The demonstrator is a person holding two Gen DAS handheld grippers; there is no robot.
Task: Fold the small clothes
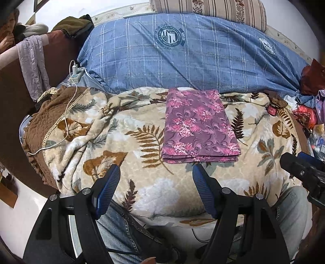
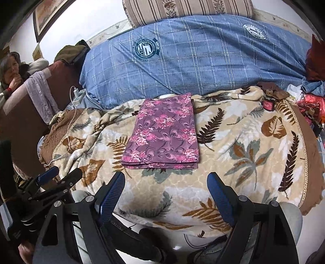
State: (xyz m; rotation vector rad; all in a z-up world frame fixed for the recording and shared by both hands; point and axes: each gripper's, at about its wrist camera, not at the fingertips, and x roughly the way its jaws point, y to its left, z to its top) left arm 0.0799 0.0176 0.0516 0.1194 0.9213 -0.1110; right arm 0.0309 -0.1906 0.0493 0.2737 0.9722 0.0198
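Note:
A purple cloth with pink flowers lies folded into a neat rectangle on the leaf-patterned blanket. It also shows in the right wrist view. My left gripper is open and empty, held just in front of the cloth's near edge. It also shows at the lower left of the right wrist view. My right gripper is open and empty, just in front of the cloth's near edge. Its tip shows at the right edge of the left wrist view.
A blue checked quilt lies behind the blanket, with a striped pillow beyond it. A white charger and cable lie at the left. A small pink jar and loose clutter sit at the right. A person sits at the far left.

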